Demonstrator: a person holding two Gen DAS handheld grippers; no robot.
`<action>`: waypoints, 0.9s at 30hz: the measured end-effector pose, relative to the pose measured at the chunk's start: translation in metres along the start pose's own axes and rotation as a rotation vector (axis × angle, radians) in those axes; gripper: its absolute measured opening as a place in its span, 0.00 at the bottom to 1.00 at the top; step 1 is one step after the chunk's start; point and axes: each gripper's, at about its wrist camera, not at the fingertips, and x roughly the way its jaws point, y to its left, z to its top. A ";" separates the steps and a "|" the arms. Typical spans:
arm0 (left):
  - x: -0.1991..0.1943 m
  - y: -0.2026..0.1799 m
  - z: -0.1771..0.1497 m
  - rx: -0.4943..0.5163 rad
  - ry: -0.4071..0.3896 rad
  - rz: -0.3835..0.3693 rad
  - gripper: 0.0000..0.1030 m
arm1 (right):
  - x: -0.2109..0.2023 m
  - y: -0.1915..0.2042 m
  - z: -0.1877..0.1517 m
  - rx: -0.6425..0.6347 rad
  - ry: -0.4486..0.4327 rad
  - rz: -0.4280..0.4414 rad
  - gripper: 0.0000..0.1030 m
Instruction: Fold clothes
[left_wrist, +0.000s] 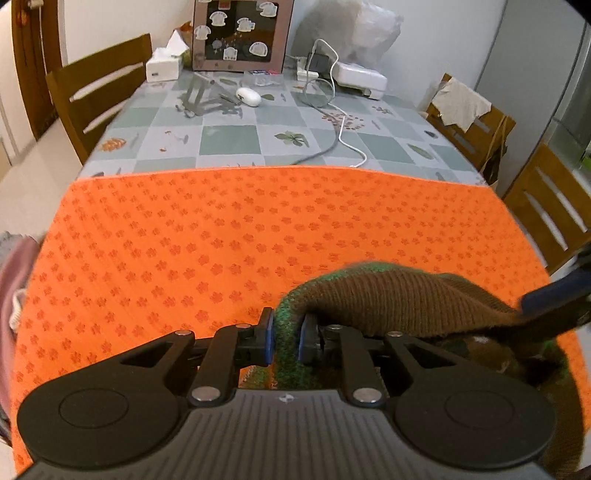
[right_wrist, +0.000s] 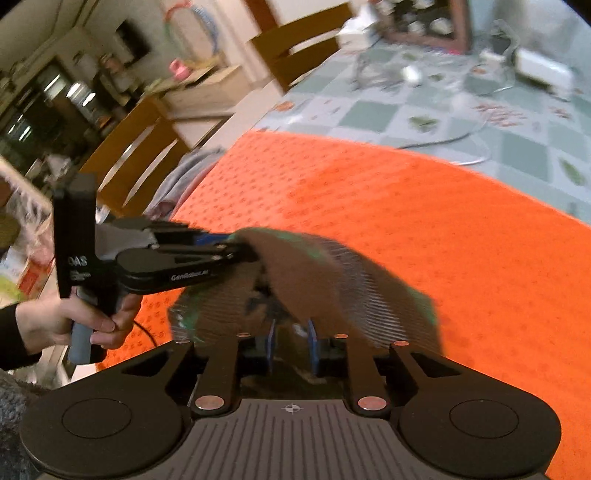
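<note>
Between both tongs, held off the orange mat (left_wrist: 221, 229), hangs the brown-green knit garment (left_wrist: 388, 295): left gripper (left_wrist: 286, 338) clamped on its green edge, right gripper (right_wrist: 291, 345) prob pinching it too. Step: carrying/spreading; next needs laying it flat w/ even tension

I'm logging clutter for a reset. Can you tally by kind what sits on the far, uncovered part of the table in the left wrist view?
Framed board: 1
Tissue box: 1
White case: 1
Grey stand: 1
Cables: 2
Power strip: 1
White device: 1
Plastic bag: 1
Total: 9
</note>
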 end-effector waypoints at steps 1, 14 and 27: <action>-0.001 0.001 0.000 -0.007 0.003 -0.006 0.19 | 0.009 0.000 0.004 0.001 0.017 0.014 0.21; -0.002 0.000 -0.009 -0.019 0.013 -0.038 0.19 | 0.085 -0.026 0.039 0.100 0.171 -0.064 0.22; -0.001 0.004 -0.017 -0.049 0.032 -0.047 0.19 | 0.087 -0.019 -0.002 0.161 0.312 -0.049 0.61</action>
